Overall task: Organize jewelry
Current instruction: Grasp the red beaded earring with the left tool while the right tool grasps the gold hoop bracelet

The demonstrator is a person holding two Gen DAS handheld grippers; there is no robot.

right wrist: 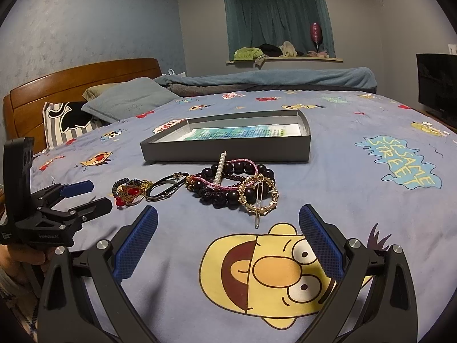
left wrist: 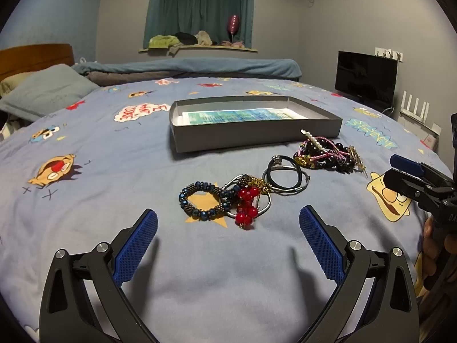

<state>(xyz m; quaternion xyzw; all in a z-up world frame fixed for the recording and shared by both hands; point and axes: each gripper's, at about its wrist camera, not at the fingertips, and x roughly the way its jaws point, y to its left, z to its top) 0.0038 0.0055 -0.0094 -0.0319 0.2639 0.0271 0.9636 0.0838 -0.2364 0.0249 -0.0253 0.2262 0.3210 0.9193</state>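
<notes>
Jewelry lies on the blue cartoon bedspread in front of a grey shallow box (left wrist: 257,134) (right wrist: 225,150). A blue beaded bracelet (left wrist: 200,200), a red bead cluster (left wrist: 247,205) and black cord loops (left wrist: 285,178) lie just ahead of my left gripper (left wrist: 228,228), which is open and empty. A pile of dark bead bracelets (right wrist: 228,185) with a pearl hair clip (right wrist: 219,168) and a gold ring hair clip (right wrist: 260,197) lies just ahead of my right gripper (right wrist: 228,228), which is open and empty. The right gripper (left wrist: 400,171) also shows in the left wrist view, the left gripper (right wrist: 94,194) in the right wrist view.
The box holds a blue-green printed sheet (left wrist: 237,115). Pillows (right wrist: 128,100) and a wooden headboard (right wrist: 71,85) are at the left, a folded blanket (left wrist: 185,67) at the far edge, a black monitor (left wrist: 365,77) at the right.
</notes>
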